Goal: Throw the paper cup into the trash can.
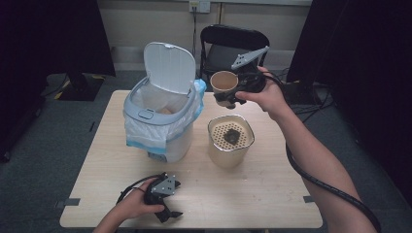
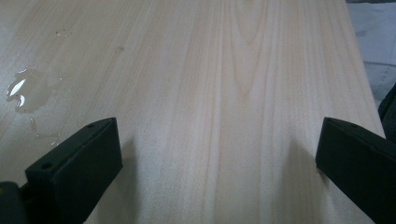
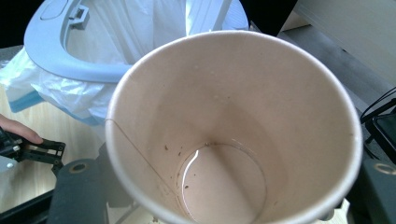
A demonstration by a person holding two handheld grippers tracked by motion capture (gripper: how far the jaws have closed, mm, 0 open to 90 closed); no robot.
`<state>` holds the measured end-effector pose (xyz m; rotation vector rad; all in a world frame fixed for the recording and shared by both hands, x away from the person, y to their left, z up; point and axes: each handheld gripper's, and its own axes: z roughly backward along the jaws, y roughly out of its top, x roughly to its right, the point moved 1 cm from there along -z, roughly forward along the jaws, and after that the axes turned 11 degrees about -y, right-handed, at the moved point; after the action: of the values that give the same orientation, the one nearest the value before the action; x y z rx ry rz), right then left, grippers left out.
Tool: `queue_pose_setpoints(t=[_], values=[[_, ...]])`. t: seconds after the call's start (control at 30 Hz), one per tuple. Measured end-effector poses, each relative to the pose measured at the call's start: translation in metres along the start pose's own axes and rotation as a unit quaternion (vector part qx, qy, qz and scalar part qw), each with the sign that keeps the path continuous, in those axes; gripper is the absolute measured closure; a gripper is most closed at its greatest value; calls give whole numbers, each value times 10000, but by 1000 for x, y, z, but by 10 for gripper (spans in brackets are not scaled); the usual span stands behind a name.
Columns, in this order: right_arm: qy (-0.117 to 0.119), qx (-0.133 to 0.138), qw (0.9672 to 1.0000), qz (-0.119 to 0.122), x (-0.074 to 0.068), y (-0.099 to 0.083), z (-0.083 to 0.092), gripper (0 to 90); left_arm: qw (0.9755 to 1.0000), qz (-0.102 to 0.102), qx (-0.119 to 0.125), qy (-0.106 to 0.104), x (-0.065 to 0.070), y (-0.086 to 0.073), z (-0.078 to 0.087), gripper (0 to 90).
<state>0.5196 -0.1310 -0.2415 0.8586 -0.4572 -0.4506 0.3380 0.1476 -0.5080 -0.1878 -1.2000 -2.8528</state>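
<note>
My right gripper (image 1: 232, 93) is shut on a paper cup (image 1: 224, 82), held in the air and tipped on its side with its mouth toward the camera, between the white bin (image 1: 163, 116) and the cream strainer container (image 1: 231, 140). Looking into the paper cup (image 3: 233, 126) from the right gripper view, I see only a few dark specks and a little liquid at the bottom. The strainer holds a dark clump (image 1: 231, 135) on its perforated insert. My left gripper (image 1: 171, 200) rests open at the table's front edge, with bare wood between its jaws (image 2: 215, 154).
The bin's lid (image 1: 170, 65) stands open, and a white liner with blue trim (image 1: 141, 138) hangs over its rim. A small puddle (image 2: 21, 91) lies on the wood left of the left gripper. A black chair (image 1: 228, 46) stands behind the table.
</note>
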Motion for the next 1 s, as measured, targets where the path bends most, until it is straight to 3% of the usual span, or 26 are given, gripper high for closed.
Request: queue_pose_setpoints(t=[1.0], values=[[210, -52, 9997, 92, -5, 40, -3, 273, 10000, 51, 5, -61, 0, 0, -1, 0]])
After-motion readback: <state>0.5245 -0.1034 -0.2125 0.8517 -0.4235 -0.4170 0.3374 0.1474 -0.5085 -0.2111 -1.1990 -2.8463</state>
